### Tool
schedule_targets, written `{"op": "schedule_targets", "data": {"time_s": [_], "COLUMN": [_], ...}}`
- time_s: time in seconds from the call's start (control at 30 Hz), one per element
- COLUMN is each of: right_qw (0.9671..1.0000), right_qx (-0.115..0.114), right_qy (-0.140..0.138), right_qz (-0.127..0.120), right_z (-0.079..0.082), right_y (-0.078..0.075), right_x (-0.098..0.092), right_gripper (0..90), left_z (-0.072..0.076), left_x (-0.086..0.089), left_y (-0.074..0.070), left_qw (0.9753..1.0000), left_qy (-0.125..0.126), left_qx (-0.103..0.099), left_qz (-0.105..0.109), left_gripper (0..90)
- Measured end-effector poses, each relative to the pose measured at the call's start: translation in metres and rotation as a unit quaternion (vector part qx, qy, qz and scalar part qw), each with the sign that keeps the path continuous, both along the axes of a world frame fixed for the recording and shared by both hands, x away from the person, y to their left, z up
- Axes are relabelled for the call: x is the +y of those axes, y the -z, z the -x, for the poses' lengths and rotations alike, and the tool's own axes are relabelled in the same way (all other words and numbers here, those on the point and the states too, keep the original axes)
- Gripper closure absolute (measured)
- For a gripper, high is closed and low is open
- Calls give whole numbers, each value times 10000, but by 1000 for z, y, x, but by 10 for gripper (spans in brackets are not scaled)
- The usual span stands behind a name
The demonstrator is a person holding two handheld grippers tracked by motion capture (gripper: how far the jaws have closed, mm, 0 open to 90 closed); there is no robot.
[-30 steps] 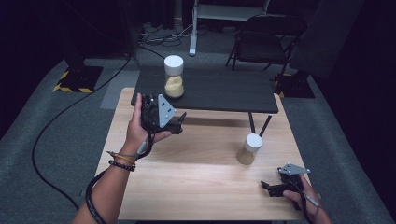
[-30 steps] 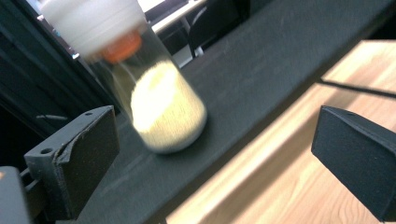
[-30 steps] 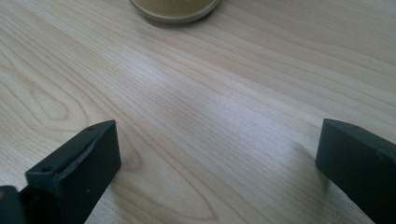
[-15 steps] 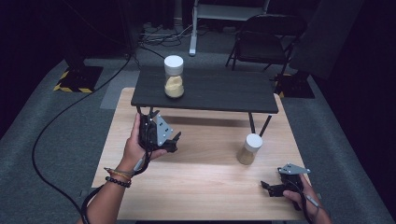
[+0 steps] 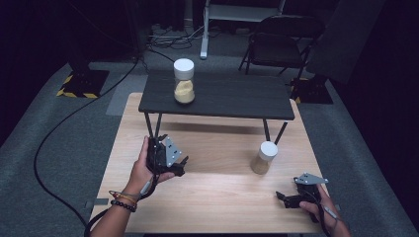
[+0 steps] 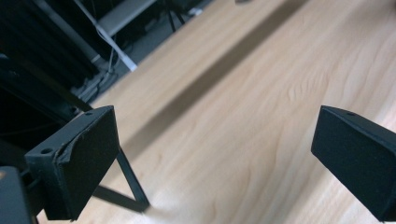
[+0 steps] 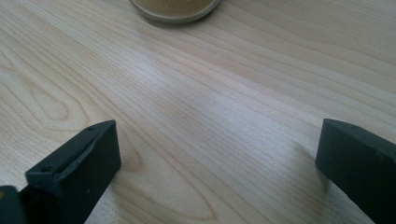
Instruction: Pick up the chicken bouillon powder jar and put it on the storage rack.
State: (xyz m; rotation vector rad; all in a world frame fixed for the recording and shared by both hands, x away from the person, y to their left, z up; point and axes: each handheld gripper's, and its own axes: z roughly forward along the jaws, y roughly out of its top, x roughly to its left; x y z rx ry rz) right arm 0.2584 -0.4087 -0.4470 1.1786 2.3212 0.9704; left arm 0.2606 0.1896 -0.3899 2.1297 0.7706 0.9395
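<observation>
A clear jar with a white lid and tan powder (image 5: 184, 81) stands on a low black shelf (image 5: 232, 101) at the far side of the wooden table (image 5: 217, 197). A second white-lidded jar of tan powder (image 5: 263, 158) stands on the table right of centre; its base (image 7: 173, 8) shows at the top of the right gripper view. My left gripper (image 5: 180, 167) is held above the table's left half, open, nothing between its jaws (image 6: 215, 154). My right gripper (image 5: 282, 198) rests low near the front right corner, open and empty (image 7: 217, 154).
The black shelf stands on thin angled legs (image 5: 150, 126), one of which (image 6: 133, 182) is close to my left gripper. A folding chair (image 5: 276, 42), cables (image 5: 64, 123) and a yellow-striped base (image 5: 79, 84) lie on the grey floor beyond the table.
My left gripper has drawn back from the shelf toward the front of the table and dropped lower. The right gripper and both jars have stayed put.
</observation>
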Motion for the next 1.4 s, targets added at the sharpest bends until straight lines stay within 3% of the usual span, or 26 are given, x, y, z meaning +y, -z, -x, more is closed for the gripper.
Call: {"op": "schedule_targets", "data": {"time_s": [0.53,0.8,1.03,1.27,1.4], "right_qw": [10000,10000,10000,10000,10000], "right_qx": [-2,-1,-3,-1,0], "right_qy": [0,2,-1,0,-1], "right_qz": [6,6,6,5,5], "right_z": [0,0,0,0,0], "right_y": [0,0,0,0,0], "right_x": [0,0,0,0,0], "right_gripper": [0,0,0,0,0], "left_z": [10,4,-4,-12,-16], "left_x": [17,33,49,61,70], "left_y": [29,40,48,53,54], "left_qw": [9985,9949,9890,9815,9764], "left_qy": [-285,-502,-718,-877,-932], "left_qx": [457,878,1247,1612,1787], "left_qz": [-58,18,344,547,779], "left_gripper": [15,15,20,20,17]}}
